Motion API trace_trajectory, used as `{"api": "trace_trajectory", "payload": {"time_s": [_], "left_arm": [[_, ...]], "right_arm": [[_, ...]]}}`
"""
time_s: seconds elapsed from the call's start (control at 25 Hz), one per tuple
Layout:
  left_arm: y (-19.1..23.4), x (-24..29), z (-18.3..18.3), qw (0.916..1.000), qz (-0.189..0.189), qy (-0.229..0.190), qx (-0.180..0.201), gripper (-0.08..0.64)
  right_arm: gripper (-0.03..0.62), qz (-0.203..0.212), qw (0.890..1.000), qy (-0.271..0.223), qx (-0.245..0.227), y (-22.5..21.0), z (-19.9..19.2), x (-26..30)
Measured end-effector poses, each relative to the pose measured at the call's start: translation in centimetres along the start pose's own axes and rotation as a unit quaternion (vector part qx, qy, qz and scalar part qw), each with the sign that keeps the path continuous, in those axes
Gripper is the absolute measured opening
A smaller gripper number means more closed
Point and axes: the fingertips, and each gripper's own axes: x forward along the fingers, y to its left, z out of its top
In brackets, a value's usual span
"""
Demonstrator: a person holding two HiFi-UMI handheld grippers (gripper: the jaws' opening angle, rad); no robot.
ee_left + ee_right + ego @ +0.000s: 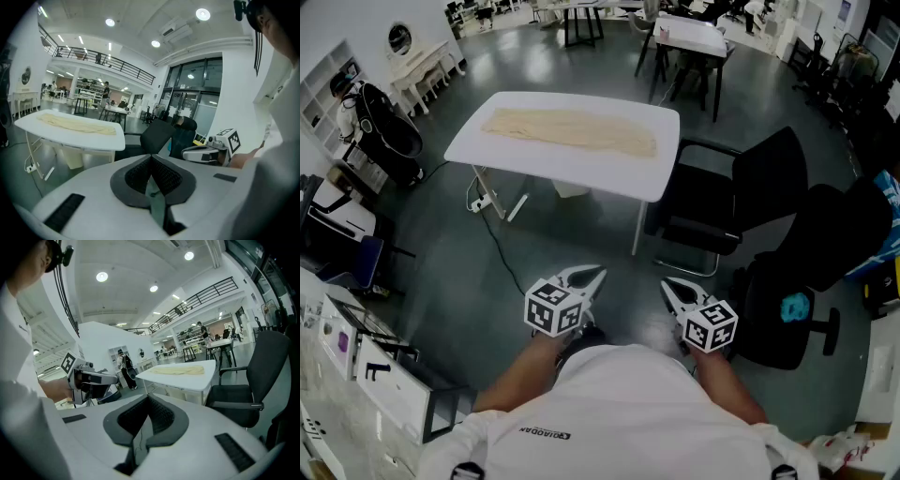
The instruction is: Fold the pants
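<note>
Beige pants (572, 129) lie flat and lengthwise on a white table (581, 173) some way ahead of me, out of reach. My left gripper (589, 275) and right gripper (668, 284) hover side by side close to my body, over the floor, both pointing toward the table. Each is shut with nothing between its jaws. In the left gripper view the pants (75, 123) show at the left and the right gripper (206, 152) at the right. In the right gripper view the pants (180, 371) lie on the table (187, 380) ahead, and the left gripper (101, 379) is at the left.
A black office chair (741, 202) stands at the table's right end, and a second chair (787, 309) with a teal object on it is nearer me on the right. A cable (502, 253) trails on the floor. A black stroller (384, 131) and shelves line the left.
</note>
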Motion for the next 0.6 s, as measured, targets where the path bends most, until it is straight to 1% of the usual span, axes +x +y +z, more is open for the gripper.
{"api": "trace_trajectory", "payload": {"time_s": [0.44,0.6], "left_arm": [[0.6,0.5,0.3,1.0000,0.003,0.002,0.001,0.028],[0.9,0.7,0.5,1.0000,0.001,0.007,-0.004,0.028]], "right_arm": [[0.017,0.009,1.000,0.007,-0.006,-0.1,0.2,0.5],[0.018,0.009,1.000,-0.001,0.002,-0.2,0.9,0.9]]}}
